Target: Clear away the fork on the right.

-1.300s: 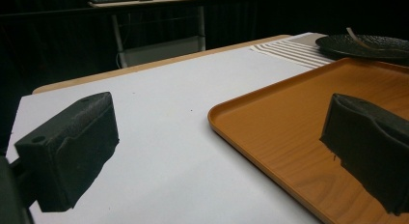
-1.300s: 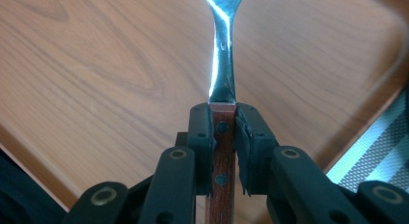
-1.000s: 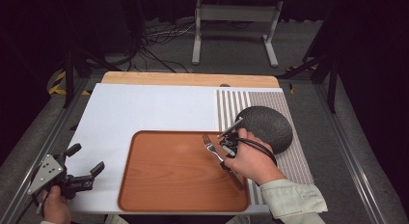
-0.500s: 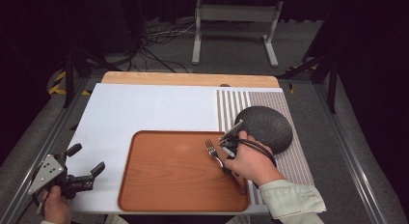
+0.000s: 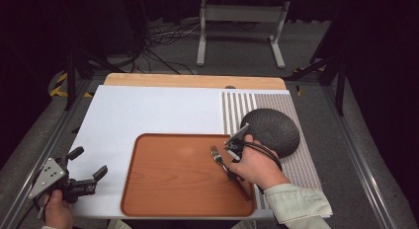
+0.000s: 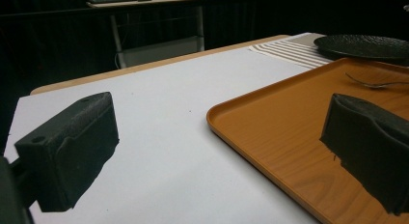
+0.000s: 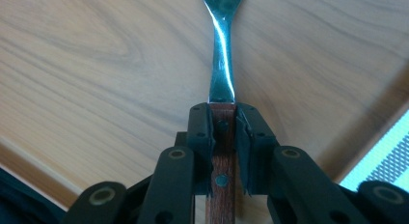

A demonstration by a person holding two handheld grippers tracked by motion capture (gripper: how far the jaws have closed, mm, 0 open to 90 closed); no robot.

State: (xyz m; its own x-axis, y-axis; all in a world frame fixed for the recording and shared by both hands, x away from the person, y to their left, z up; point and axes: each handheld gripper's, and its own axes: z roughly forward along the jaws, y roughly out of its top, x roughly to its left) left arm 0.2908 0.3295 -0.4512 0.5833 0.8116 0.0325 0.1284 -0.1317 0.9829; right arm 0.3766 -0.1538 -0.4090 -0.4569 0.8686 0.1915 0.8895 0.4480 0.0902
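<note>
Since the earlier frame the fork (image 5: 221, 160) has shifted only slightly across the tray (image 5: 168, 189), its tines now a little nearer the tray's middle; the left hand (image 5: 58, 211) has kept its place.

Right gripper (image 7: 223, 120): the jaws are clenched on the fork's wooden handle, just below where the steel neck begins. The right gripper view shows the handle pinched squarely between both pads, rivets visible, with the metal stem running straight out ahead. Gripping at the handle's upper end keeps the tines forward and under control.

Fork position: over the right part of the orange wood-grain tray, tines pointing away from the person and up-left in the high view. Whether the tines touch the tray surface cannot be told; the left gripper view shows the fork low, close above or on the surface.

Left gripper (image 5: 88, 179): jaws released and standing wide apart, nothing between them. It is held at the near left corner of the bench (image 5: 148, 110), over the white mat, out of the working area, judged to be on standby.

Other items: a dark textured plate (image 5: 271, 130) sits on the striped placemat (image 5: 237, 108), just beyond the right hand (image 5: 257, 167) and beside the tray's right edge.

Judgement: the fork is being laid down onto, or lifted from, the tray; the frames do not settle which.
</note>
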